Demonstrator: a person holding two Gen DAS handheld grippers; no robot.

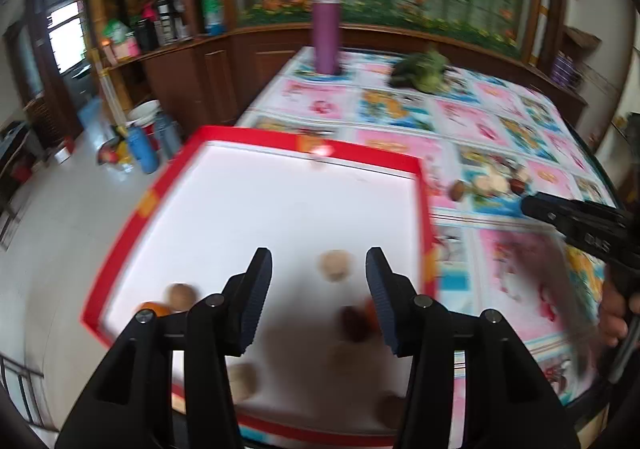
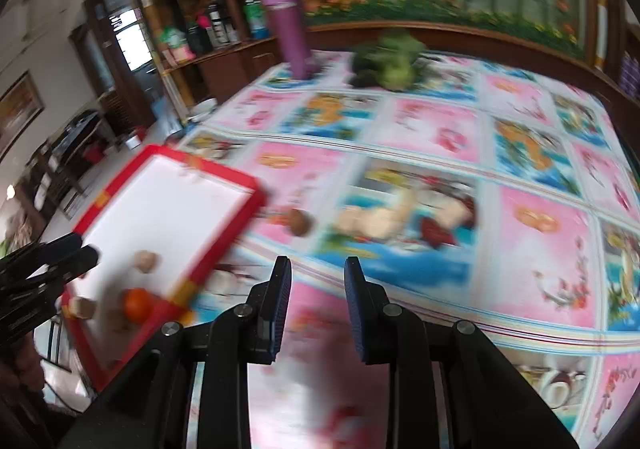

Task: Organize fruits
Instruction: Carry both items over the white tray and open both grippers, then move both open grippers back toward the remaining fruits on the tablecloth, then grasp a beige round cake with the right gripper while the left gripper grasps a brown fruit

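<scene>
I judge I'm midway through gathering: several fruits already lie in the red-rimmed tray (image 1: pixel 304 147), while a brown fruit (image 2: pixel 299 222) sits loose on the tabletop (image 2: pixel 440 121) just beside the tray's rim. My left gripper (image 1: pixel 319 269) hangs wide open and empty above the tray. My right gripper (image 2: pixel 318 275) is parted too, holding nothing, so next I'd reach forward for that fruit.
</scene>
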